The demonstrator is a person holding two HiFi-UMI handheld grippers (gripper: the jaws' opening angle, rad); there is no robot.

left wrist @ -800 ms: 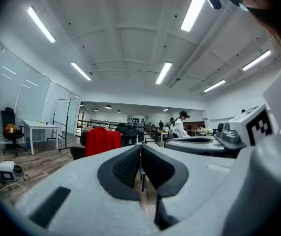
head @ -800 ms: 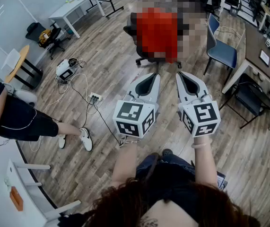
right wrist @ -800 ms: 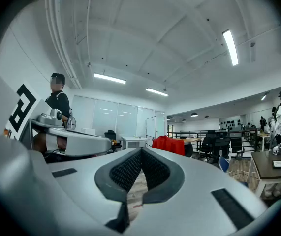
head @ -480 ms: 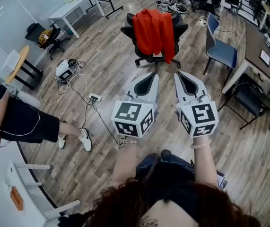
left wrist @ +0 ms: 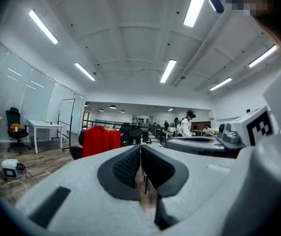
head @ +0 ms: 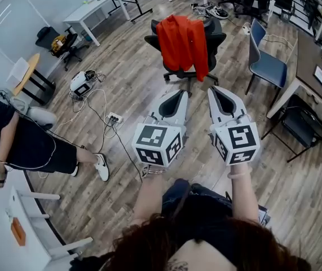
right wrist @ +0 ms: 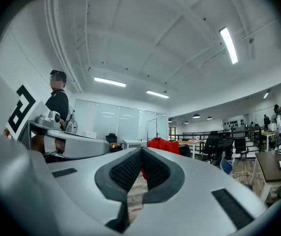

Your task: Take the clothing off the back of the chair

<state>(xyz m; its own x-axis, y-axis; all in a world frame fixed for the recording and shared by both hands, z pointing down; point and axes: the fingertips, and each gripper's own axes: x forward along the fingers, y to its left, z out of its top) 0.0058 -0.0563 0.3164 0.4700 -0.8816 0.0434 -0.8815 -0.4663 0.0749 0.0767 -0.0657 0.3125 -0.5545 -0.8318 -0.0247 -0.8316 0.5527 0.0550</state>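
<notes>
A wood-plank floor (head: 132, 89) runs through an open office, with a white table (head: 96, 10) near the far wall. A black office chair (head: 217, 38) stands on the floor, a red garment (head: 183, 41) draped over its back. Well apart from it, the left gripper (head: 184, 91) and right gripper (head: 212, 88) are both pressed together and empty.

Grey-brown wood planks cover the floor (head: 127, 78) of this big open office. A white table (head: 96, 13) stands by the far wall, with a small round wooden table (head: 26, 72) nearer on the left. A blue chair (head: 268, 66) sits beside a dark desk (head: 304, 52) on the right. A power strip (head: 114, 117) lies on the boards, white cables trailing from it. Long light strips (left wrist: 169, 70) glow in the white ceiling, and glass panels (right wrist: 113, 124) line one wall.
</notes>
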